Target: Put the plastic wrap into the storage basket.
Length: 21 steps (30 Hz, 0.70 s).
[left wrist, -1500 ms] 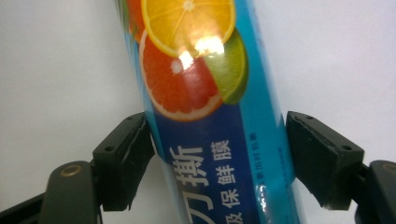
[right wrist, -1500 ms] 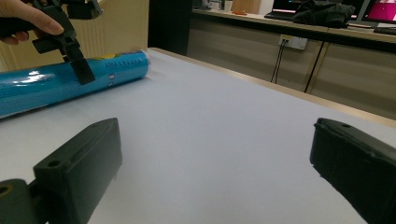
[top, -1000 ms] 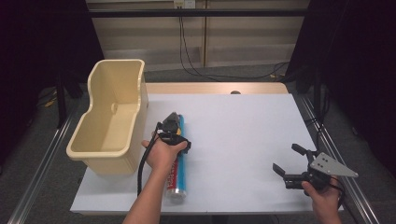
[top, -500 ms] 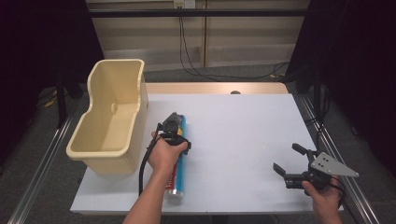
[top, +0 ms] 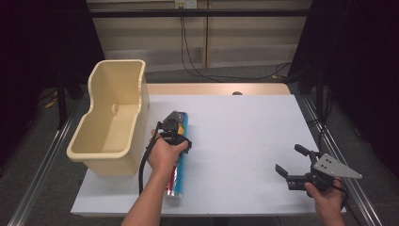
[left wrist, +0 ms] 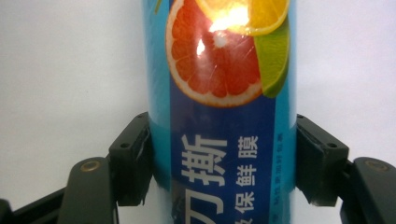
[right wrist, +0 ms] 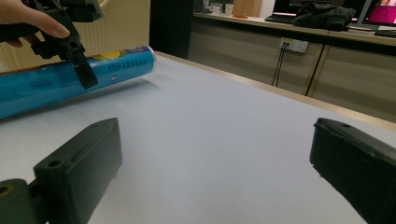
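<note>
A long blue roll of cling film [top: 175,181] with citrus fruit printed on it lies lengthwise on the white table [top: 244,136], just right of the bin. My left gripper [top: 171,128] comes down on its far half. In the left gripper view both black pads press against the sides of the roll [left wrist: 219,116], so this gripper [left wrist: 222,156] is shut on it. My right gripper [top: 289,158] rests near the table's front right corner, open, with nothing between its jaws [right wrist: 215,172]. From there I see the roll [right wrist: 116,63] and the left gripper [right wrist: 70,42] farther off.
A cream plastic bin [top: 101,153] stands at the table's left edge, touching or nearly touching the roll's side. Metal rails run along both sides of the table. Cables hang behind the far edge.
</note>
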Each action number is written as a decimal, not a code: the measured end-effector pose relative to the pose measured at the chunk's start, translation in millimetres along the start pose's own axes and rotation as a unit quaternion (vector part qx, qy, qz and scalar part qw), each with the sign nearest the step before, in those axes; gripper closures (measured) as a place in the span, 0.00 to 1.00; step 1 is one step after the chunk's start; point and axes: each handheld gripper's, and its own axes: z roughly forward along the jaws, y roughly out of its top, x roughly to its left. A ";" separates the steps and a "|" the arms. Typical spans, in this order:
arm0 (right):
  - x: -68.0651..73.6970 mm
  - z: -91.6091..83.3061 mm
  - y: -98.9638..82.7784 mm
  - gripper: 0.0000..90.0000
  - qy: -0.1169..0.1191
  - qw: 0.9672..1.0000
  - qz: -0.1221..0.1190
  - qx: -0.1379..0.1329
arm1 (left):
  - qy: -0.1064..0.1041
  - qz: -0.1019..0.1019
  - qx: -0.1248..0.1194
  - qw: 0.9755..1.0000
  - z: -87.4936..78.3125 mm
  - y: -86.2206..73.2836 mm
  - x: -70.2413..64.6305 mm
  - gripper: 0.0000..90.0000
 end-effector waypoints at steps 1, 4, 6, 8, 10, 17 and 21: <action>0.0 0.1 -0.1 0.02 0.001 1.000 0.002 0.000 | 0.000 0.000 0.000 1.000 0.0 0.0 0.0 0.35; -0.1 0.5 -0.4 0.02 0.001 1.000 0.002 0.001 | 0.011 0.000 -0.003 1.000 3.6 -1.0 -0.9 0.35; -0.4 0.7 -0.4 0.02 0.000 1.000 0.000 0.001 | 0.019 -0.007 -0.007 1.000 7.0 -3.0 -0.4 0.35; -0.4 0.7 -0.4 0.02 0.001 1.000 0.001 0.001 | 0.020 -0.013 -0.011 1.000 8.5 -4.7 0.1 0.35; -0.1 0.8 -0.5 0.02 0.001 1.000 0.000 0.001 | 0.026 -0.010 -0.016 0.999 8.5 -6.1 -1.4 0.35; 1.0 1.0 -0.3 0.02 0.002 1.000 0.000 0.003 | 0.036 -0.006 -0.006 0.999 13.6 -9.1 -4.8 0.29; 0.8 0.9 -0.2 0.02 0.004 1.000 0.000 0.003 | 0.034 -0.005 0.002 0.999 17.6 -13.1 -3.0 0.34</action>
